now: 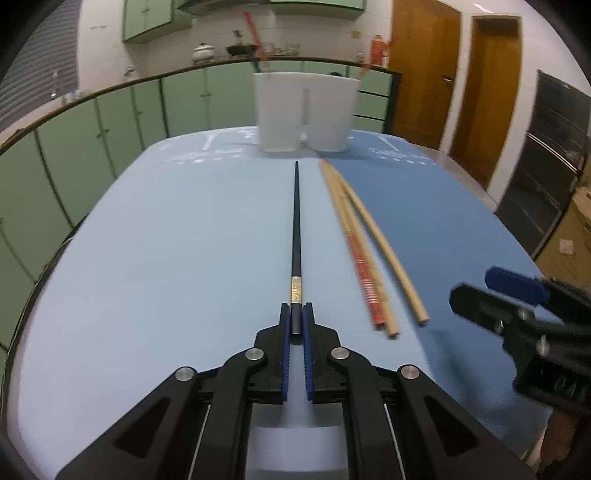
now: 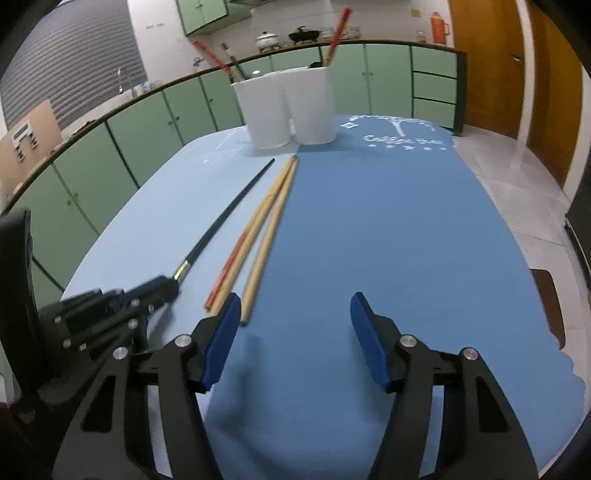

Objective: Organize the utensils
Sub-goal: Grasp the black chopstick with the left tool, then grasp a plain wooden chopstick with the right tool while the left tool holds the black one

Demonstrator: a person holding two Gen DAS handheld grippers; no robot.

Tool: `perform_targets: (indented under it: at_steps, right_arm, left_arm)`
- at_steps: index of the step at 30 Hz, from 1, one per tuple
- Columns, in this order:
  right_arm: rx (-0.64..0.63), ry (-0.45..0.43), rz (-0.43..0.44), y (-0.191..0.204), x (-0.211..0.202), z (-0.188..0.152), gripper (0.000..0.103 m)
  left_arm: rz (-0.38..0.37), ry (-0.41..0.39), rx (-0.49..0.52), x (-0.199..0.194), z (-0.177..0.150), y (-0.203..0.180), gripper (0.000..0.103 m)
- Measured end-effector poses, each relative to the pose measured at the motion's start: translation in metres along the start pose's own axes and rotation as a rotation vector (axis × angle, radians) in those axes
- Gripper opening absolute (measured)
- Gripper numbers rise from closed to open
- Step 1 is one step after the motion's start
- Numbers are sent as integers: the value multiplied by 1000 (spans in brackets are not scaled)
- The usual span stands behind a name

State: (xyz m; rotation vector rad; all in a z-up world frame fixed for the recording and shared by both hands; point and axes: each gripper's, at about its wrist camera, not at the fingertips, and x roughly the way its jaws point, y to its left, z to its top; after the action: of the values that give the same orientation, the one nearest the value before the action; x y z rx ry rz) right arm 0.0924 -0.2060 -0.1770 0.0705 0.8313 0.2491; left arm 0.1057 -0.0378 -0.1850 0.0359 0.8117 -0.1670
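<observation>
- One blue tablecloth covers the whole work surface, paler on its left part and darker on its right, with white printed lettering near the far edge.
- Beyond the table runs a long row of green cabinets under a dark counter edge, and wooden doors stand at the far right.
- At the far end of the cloth stands a white utensil holder with two rounded compartments — red-handled sticks lean out of its top.
- The left gripper sits low over the cloth, its blue-padded jaws clenched on the thick end of a black chopstick.
- That chopstick points straight away toward the holder, gold band just past the pads; whether its tip rests on the cloth cannot be told.
- The right gripper hovers over the darker cloth with its jaws spread wide, grasping nothing; its left pad is just beside the near ends of the wooden sticks.
- Three wooden chopsticks lie on the cloth just right of the black one — one carries a red printed band, and all converge toward the holder.
</observation>
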Motion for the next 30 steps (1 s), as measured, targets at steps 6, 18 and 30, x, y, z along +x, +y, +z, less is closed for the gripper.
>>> perform_targets:
  at_steps: [6, 18, 30]
  right_arm:
    - [-42, 26, -5, 18, 16, -7, 46]
    - [-107, -21, -70, 33, 20, -12, 7]
    - [-64, -61, -62, 11, -10, 10, 6]
  left_arm:
    - [18, 6, -40, 1, -1, 11, 6]
    - [14, -1, -54, 2, -2, 12, 6]
    - [2, 7, -35, -21, 17, 13, 6]
